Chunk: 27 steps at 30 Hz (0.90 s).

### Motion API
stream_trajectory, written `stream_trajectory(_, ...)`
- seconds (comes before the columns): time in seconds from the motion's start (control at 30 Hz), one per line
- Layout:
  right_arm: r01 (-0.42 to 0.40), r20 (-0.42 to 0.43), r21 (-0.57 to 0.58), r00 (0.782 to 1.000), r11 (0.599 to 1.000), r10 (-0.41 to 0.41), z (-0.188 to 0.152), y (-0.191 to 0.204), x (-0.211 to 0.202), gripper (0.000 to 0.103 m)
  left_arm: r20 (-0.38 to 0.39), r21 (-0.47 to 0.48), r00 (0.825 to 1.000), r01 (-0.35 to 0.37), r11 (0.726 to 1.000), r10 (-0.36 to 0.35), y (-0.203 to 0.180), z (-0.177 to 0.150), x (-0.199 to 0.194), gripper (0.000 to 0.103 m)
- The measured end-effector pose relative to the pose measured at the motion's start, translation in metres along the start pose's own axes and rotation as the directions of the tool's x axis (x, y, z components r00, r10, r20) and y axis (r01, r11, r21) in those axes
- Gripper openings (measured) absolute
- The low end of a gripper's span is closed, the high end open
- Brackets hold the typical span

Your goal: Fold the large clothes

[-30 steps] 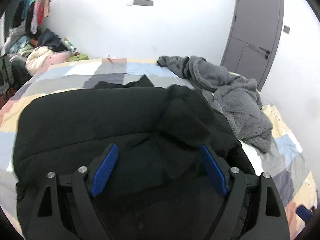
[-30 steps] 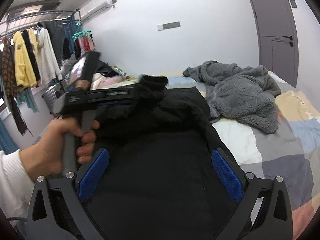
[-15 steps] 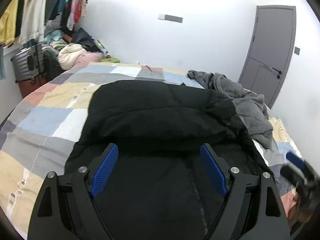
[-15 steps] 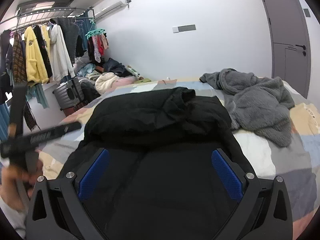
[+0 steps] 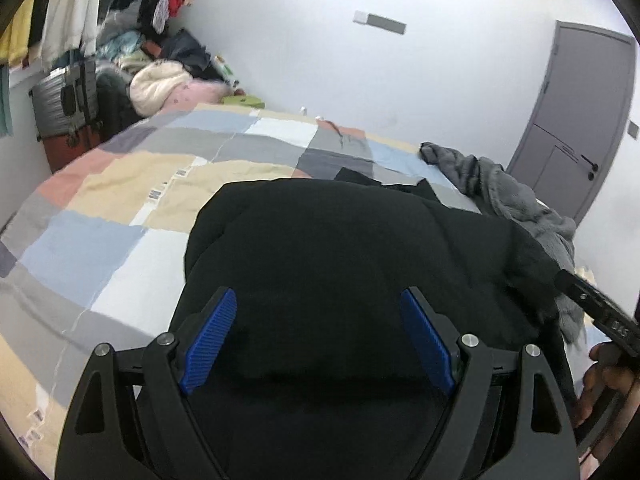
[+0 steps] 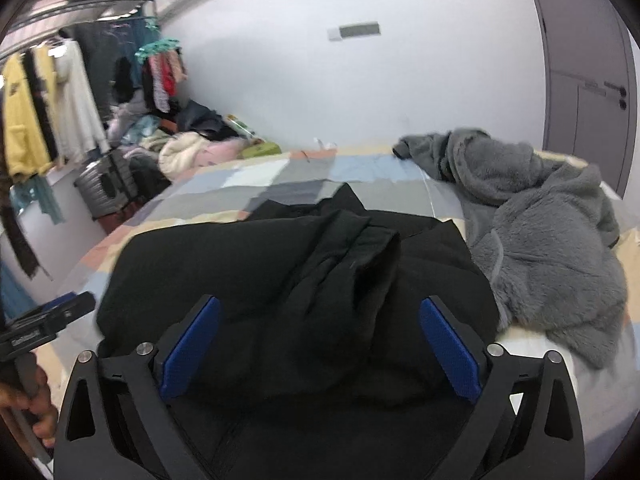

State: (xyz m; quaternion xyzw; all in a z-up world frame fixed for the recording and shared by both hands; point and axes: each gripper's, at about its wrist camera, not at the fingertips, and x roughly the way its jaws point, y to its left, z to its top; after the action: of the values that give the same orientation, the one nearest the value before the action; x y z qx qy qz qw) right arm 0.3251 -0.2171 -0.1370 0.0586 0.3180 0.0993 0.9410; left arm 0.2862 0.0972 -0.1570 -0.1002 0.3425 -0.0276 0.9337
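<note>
A large black padded jacket (image 5: 360, 256) lies folded on the patchwork bed (image 5: 120, 200); it also shows in the right wrist view (image 6: 280, 280), with a sleeve doubled over on top. My left gripper (image 5: 318, 340) is open and empty above the jacket's near part. My right gripper (image 6: 318, 350) is open and empty over the near edge of the jacket. The right gripper's body shows at the right edge of the left wrist view (image 5: 596, 316), and the left gripper's body shows at the left edge of the right wrist view (image 6: 44, 322).
A grey fleece garment (image 6: 540, 224) lies crumpled on the bed right of the jacket. A clothes rack (image 6: 60, 92), a suitcase (image 6: 104, 188) and a clothes pile (image 6: 188, 148) stand at the left. A grey door (image 5: 580, 120) is at the right.
Both grippers have drawn back from the jacket, open and empty. The left gripper has swung to the left side; the sleeve now lies folded on the jacket.
</note>
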Motion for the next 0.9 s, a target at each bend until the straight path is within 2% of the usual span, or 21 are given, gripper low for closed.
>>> stream_trajectory(0.07, 0.035, -0.052, 0.023, 0.998, 0.999, -0.034, 0.003, -0.01, 0.025, 0.083, -0.001, 0.018, 0.999, -0.032, 0.999, 0.033, 0.001, 0.006, 0.013, 0.084)
stream_trajectory(0.1, 0.037, -0.085, 0.023, 0.996, 0.999, -0.035, 0.002, -0.013, 0.038, 0.081, 0.0, 0.026, 0.999, -0.038, 0.999, 0.038, 0.0, 0.008, 0.017, 0.084)
stream_trajectory(0.13, 0.022, -0.116, 0.02, 0.993, 1.0, -0.019, 0.001, -0.013, 0.047, 0.075, -0.001, 0.031, 0.999, -0.044, 0.999, 0.044, 0.0, 0.01, 0.024, 0.084)
stream_trajectory(0.17, 0.003, -0.142, 0.016, 0.99, 1.0, -0.001, -0.001, -0.013, 0.055, 0.06, -0.004, 0.033, 0.999, -0.045, 0.998, 0.045, 0.0, 0.012, 0.029, 0.084)
stream_trajectory(0.2, -0.014, -0.15, 0.011, 0.989, 1.0, 0.016, -0.001, -0.011, 0.058, 0.052, -0.001, 0.038, 0.999, -0.044, 0.998, 0.044, -0.001, 0.014, 0.032, 0.084)
stream_trajectory(0.23, -0.024, -0.139, 0.004, 0.99, 1.0, 0.025, 0.0, -0.008, 0.057, 0.037, 0.006, 0.046, 0.999, -0.049, 0.998, 0.048, -0.003, 0.015, 0.033, 0.084)
stream_trajectory(0.27, -0.025, -0.105, -0.02, 0.994, 0.999, 0.023, 0.001, -0.004, 0.051, 0.027, 0.023, 0.064, 0.998, -0.067, 0.996, 0.066, -0.006, 0.017, 0.035, 0.084)
stream_trajectory(0.37, 0.034, -0.013, -0.105, 0.999, 0.994, -0.035, 0.005, 0.007, 0.032, 0.02, 0.044, 0.085, 0.993, -0.109, 0.99, 0.106, -0.009, 0.023, 0.042, 0.084)
stream_trajectory(0.43, 0.068, 0.01, -0.129, 0.998, 0.989, -0.068, 0.005, 0.006, 0.028, 0.019, 0.04, 0.093, 0.992, -0.124, 0.988, 0.121, -0.008, 0.026, 0.05, 0.084)
stream_trajectory(0.57, 0.128, -0.001, -0.152, 0.992, 0.98, -0.13, -0.002, -0.006, 0.042, 0.018, 0.02, 0.094, 0.991, -0.131, 0.987, 0.13, -0.007, 0.023, 0.068, 0.084)
stream_trajectory(0.67, 0.135, -0.004, -0.165, 0.99, 0.977, -0.137, -0.008, -0.01, 0.053, 0.019, 0.037, 0.18, 0.984, -0.175, 0.968, 0.172, -0.019, 0.017, 0.08, 0.084)
stream_trajectory(0.8, 0.141, -0.023, -0.202, 0.989, 0.969, -0.148, -0.015, -0.007, 0.069, 0.02, 0.012, 0.179, 0.987, -0.159, 0.971, 0.16, -0.014, 0.013, 0.094, 0.084)
stream_trajectory(0.9, 0.119, -0.046, -0.186, 0.99, 0.975, -0.13, -0.021, -0.011, 0.082, 0.022, -0.001, 0.18, 0.988, -0.153, 0.972, 0.156, -0.013, 0.009, 0.104, 0.084)
